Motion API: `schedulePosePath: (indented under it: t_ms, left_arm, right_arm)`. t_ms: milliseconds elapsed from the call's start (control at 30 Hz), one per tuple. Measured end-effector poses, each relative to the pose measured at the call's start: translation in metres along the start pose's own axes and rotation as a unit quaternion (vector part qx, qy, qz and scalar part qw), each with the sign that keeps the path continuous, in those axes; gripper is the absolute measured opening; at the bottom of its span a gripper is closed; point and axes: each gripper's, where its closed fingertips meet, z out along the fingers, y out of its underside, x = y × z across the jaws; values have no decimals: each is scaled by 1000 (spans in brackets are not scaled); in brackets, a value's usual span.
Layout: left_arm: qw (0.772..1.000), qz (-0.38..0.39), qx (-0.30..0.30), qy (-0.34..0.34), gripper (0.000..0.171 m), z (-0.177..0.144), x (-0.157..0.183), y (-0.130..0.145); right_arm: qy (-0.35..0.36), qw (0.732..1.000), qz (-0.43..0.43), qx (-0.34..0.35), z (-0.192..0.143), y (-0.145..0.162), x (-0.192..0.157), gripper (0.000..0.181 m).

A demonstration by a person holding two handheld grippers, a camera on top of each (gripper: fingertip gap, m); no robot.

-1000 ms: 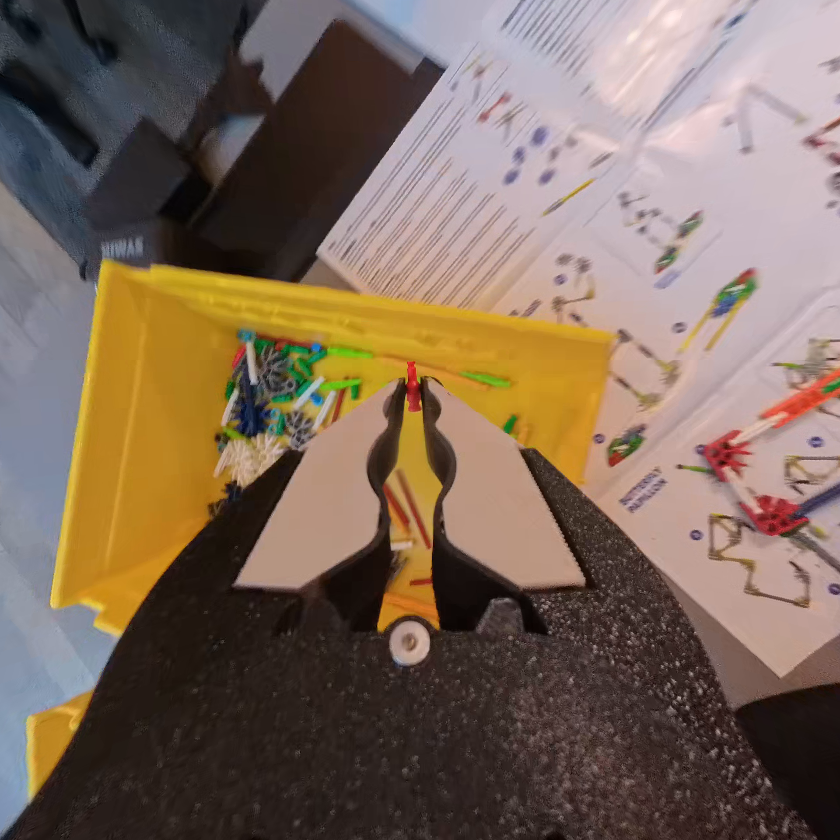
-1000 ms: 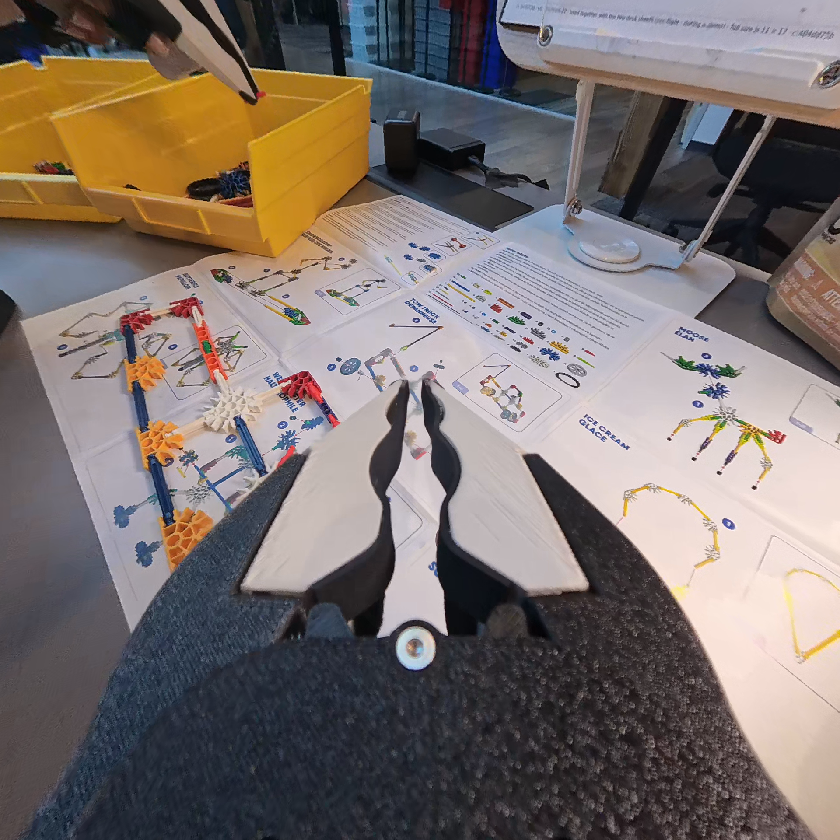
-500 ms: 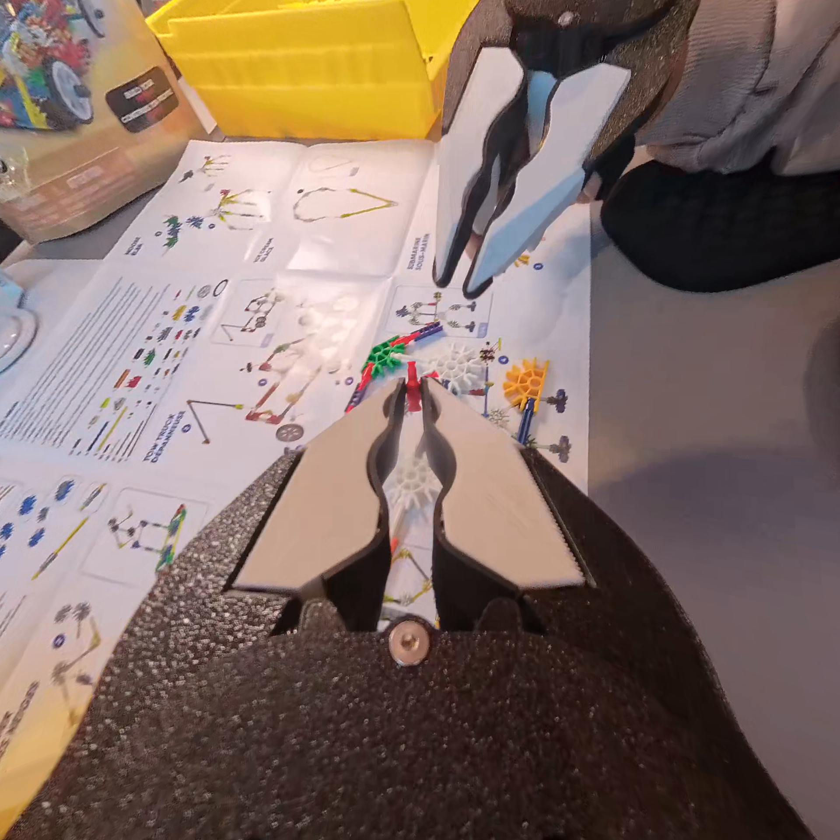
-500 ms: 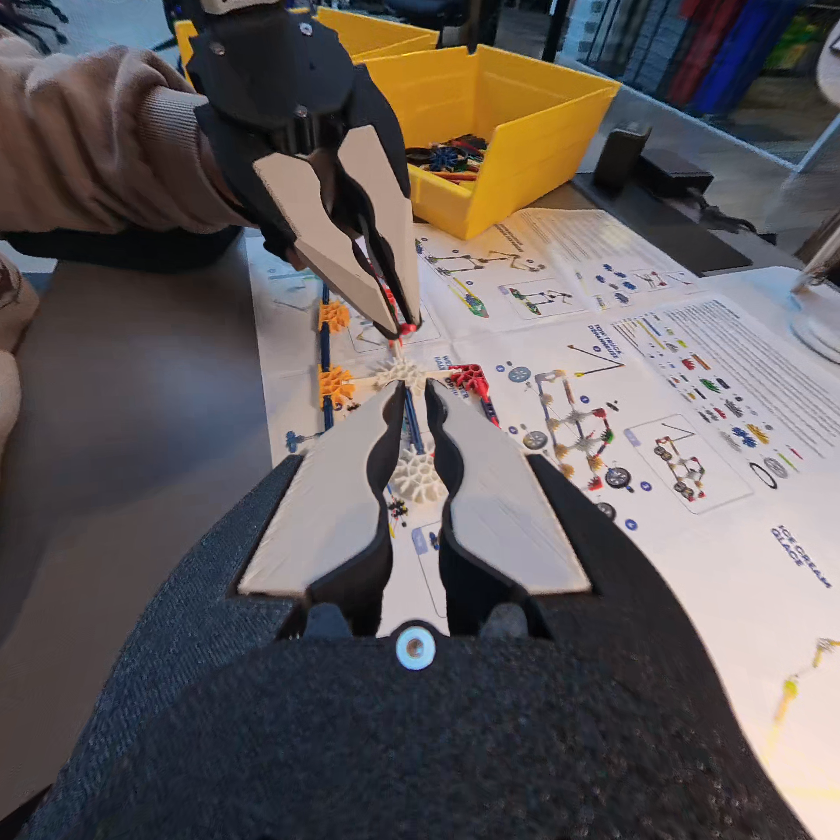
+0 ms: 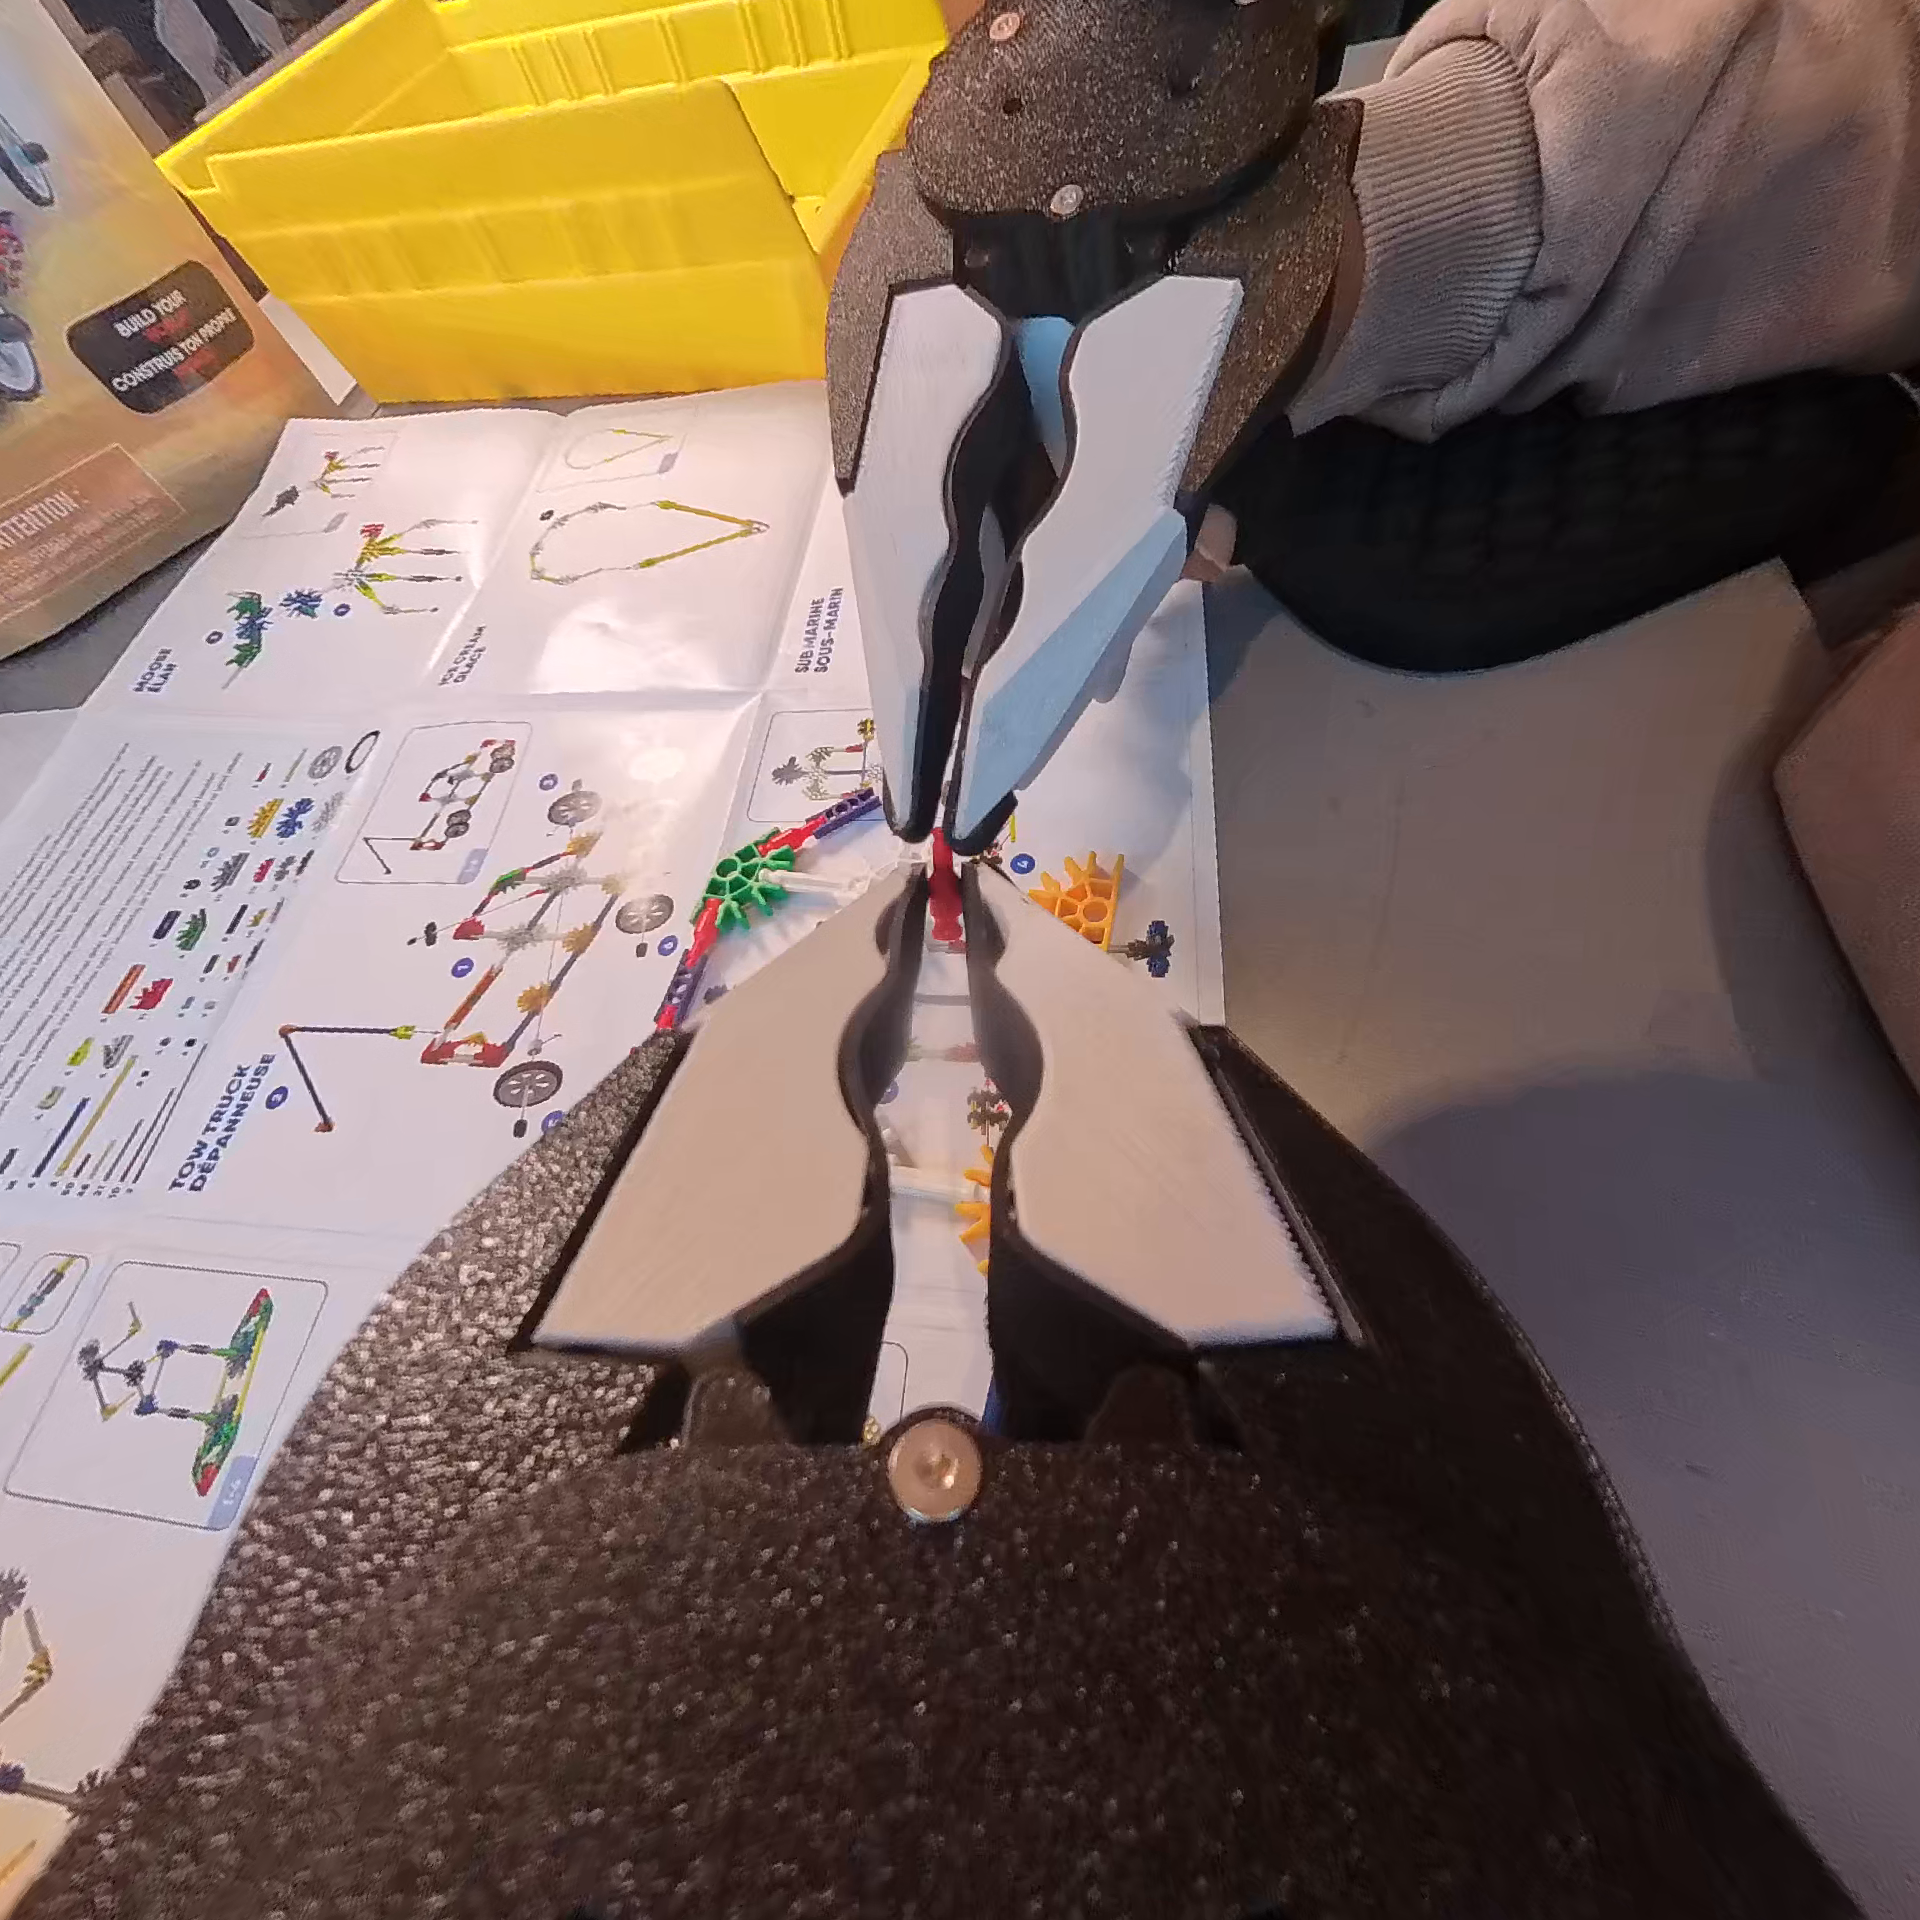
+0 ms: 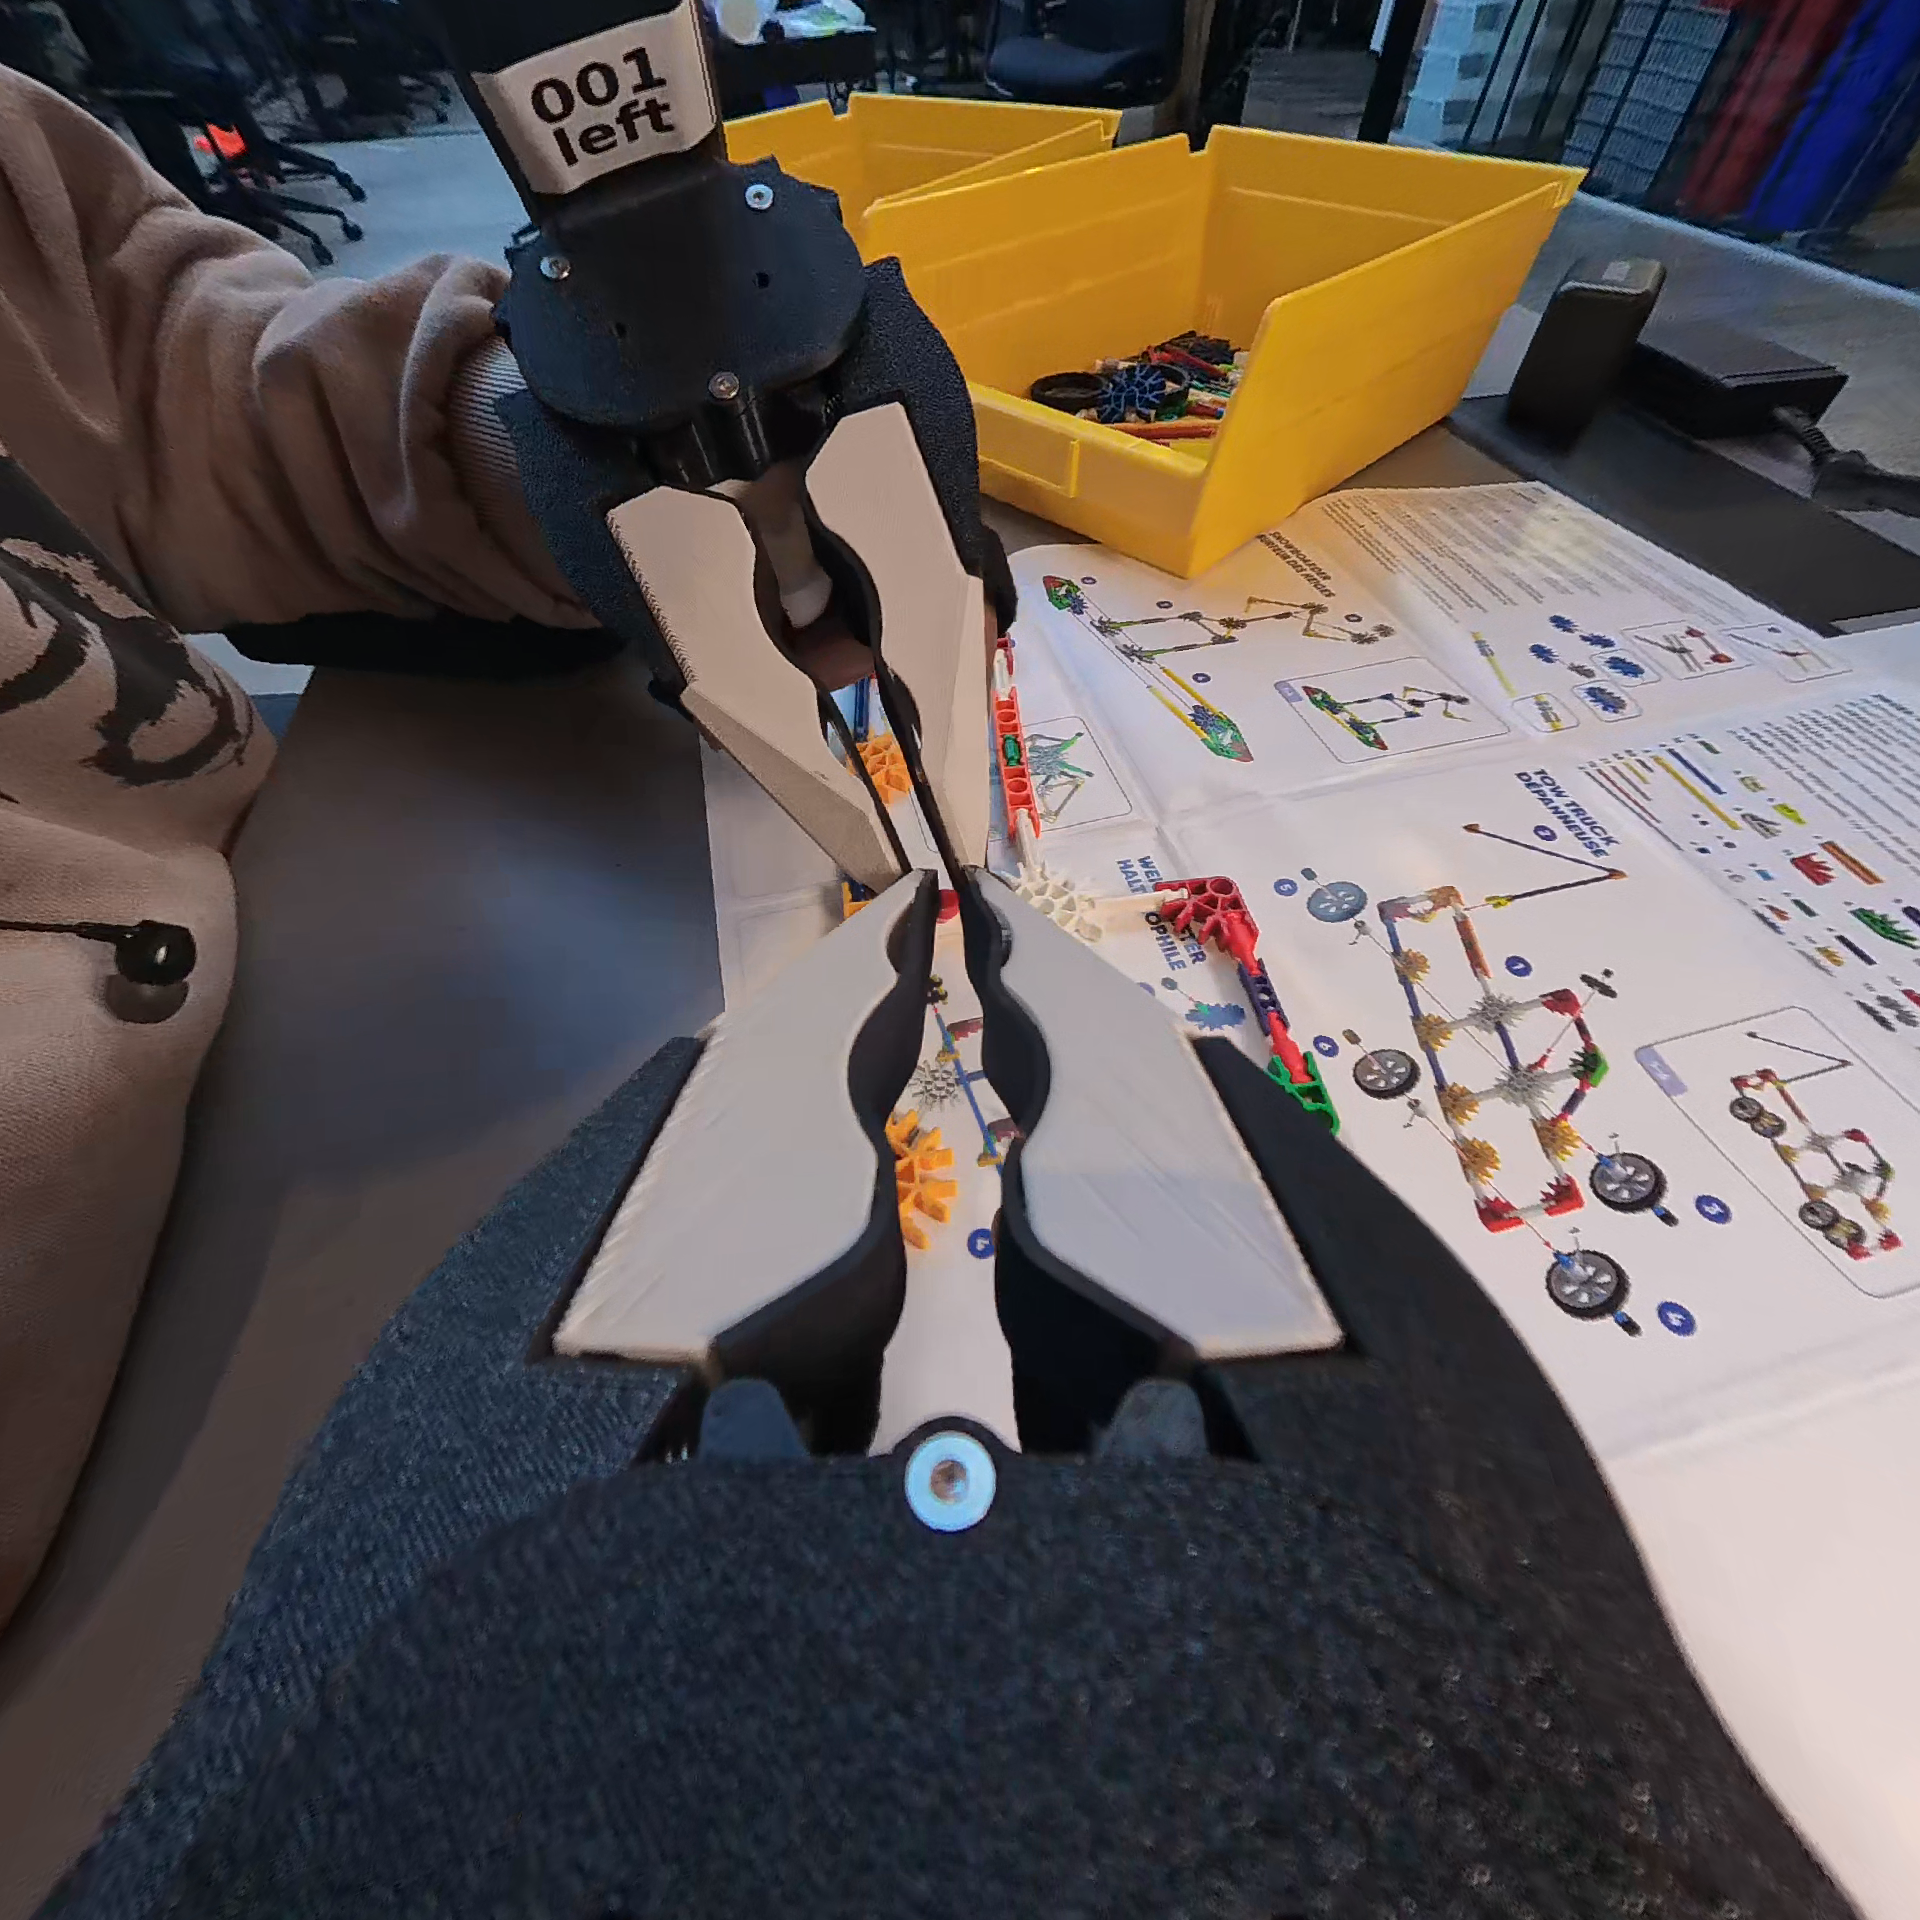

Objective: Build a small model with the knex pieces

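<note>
Red rod (image 5: 943, 896) pinched by left gripper (image 5: 940, 878), right gripper (image 5: 943, 826) tip-to-tip above instruction sheet (image 5: 582, 665)

Right tool (image 6: 948, 896) meets left tool (image 6: 928, 864) tip-to-tip at a red piece (image 6: 948, 902).

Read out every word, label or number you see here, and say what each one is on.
I do not copy writing out; here is what bears it.
White label atop the left gripper: black print, readable.
Instruction sheet on the table: blue headings beside the model drawings, readable; paragraph print too small.
Cardboard box, far left: a dark badge with white and red print, pale print below it.
</note>
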Motion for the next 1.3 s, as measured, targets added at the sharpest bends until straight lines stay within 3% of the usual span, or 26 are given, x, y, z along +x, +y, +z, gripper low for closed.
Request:
schedulePosePath:
  t_ms: [667, 933, 1100, 1300]
  left_arm:
    - [994, -80, 56, 42, 4, -2, 5, -7]
    - [980, -159, 107, 56, 3, -5, 0, -20]
    - [954, -233, 170, 77, 3, -14, -8, -34]
    - [954, -227, 173, 87, 3, -14, -3, -36]
  right_arm:
    - [-44, 996, 52, 55, -10, -14, -4, 2]
    - [-37, 990, 85, 104, -13, -27, 3, 3]
    - [-33, 986, 104, 130, -18, -34, 9, 11]
    - [-53, 983, 117, 134, -12, -38, 2, 5]
